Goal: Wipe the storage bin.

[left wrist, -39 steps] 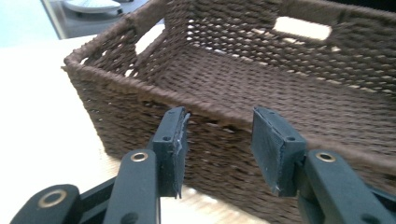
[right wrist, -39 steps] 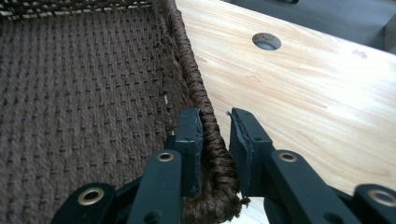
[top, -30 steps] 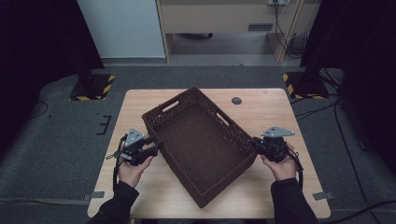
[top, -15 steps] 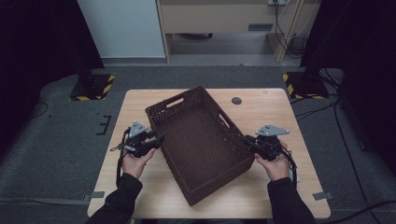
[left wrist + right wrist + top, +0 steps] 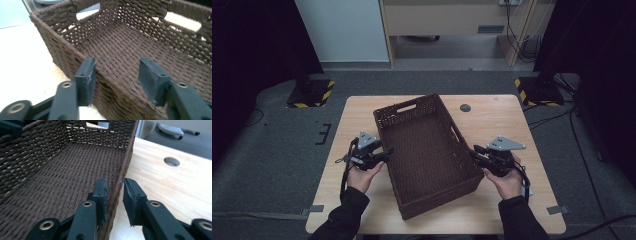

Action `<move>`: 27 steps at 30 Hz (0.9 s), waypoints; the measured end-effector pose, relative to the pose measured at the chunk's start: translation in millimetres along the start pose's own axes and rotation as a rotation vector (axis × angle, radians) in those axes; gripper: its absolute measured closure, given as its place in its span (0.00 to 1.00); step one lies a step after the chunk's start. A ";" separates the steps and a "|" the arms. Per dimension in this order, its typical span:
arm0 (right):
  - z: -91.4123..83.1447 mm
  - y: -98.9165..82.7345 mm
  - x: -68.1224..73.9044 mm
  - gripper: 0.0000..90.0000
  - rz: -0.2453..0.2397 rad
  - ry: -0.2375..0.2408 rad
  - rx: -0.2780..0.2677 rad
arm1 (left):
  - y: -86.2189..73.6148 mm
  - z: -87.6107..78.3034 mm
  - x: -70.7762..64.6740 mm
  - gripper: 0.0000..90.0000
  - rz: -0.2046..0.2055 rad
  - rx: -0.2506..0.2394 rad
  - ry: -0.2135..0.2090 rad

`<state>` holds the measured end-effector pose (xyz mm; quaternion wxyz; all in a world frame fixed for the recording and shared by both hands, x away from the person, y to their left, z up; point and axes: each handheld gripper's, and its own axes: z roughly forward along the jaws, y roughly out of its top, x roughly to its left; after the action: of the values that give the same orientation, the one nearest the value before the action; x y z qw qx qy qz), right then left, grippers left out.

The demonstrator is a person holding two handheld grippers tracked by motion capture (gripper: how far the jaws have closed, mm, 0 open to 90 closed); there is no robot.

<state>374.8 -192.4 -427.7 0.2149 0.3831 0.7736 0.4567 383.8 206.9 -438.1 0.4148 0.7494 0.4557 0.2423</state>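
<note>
Wicker basket (image 5: 427, 150) rim sits between both my just-opened grippers (image 5: 120, 75) (image 5: 115, 195), unheld; withdrawing carelessly could snag it.

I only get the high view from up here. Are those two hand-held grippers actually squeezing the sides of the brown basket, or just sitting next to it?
Observer: The left gripper is not squeezing. Its jaws have just been opening and stand wide, astride the rim of the basket, with neither pad pressing on it.
Operator: And the right one?
Observer: The right gripper also straddles its wall, one jaw inside and one outside. Its jaws have just been opening too, and a slim gap shows at the outer pad.
Operator: Is anything small lying in the basket that I'd miss?
Observer: No, up close the woven floor is bare.
</note>
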 end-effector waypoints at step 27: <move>19.7 -3.1 12.1 0.75 -0.028 0.000 0.028 | -12.8 13.4 -1.3 0.47 -0.006 0.037 0.013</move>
<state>379.6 -173.1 -439.8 0.2161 0.3752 0.7853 0.4426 387.0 203.5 -456.1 0.3984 0.7540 0.4651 0.2375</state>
